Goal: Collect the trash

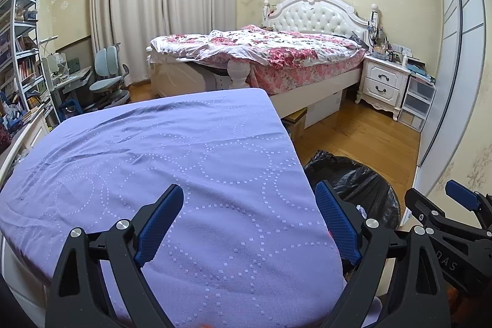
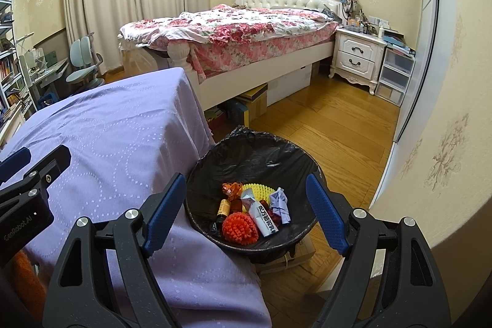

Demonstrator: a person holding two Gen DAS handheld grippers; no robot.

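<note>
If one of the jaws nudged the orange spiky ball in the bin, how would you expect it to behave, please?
The orange spiky ball looks round, so it would probably roll, though the carton and small bottle lying against it should stop it quickly. Its dense soft-looking spikes suggest it squashes rather than breaks. It also seems light for its size, barely denting the black bag.

On the black body of the right gripper (image 1: 442,223), seen at the edge of the left wrist view, the letters "DAS" can be read. On the left gripper (image 2: 21,205), in the right wrist view, stands "GenRobot.AI". A white wrapper (image 2: 263,215) in the trash bin (image 2: 246,152) carries dark print, too small to read.
</note>
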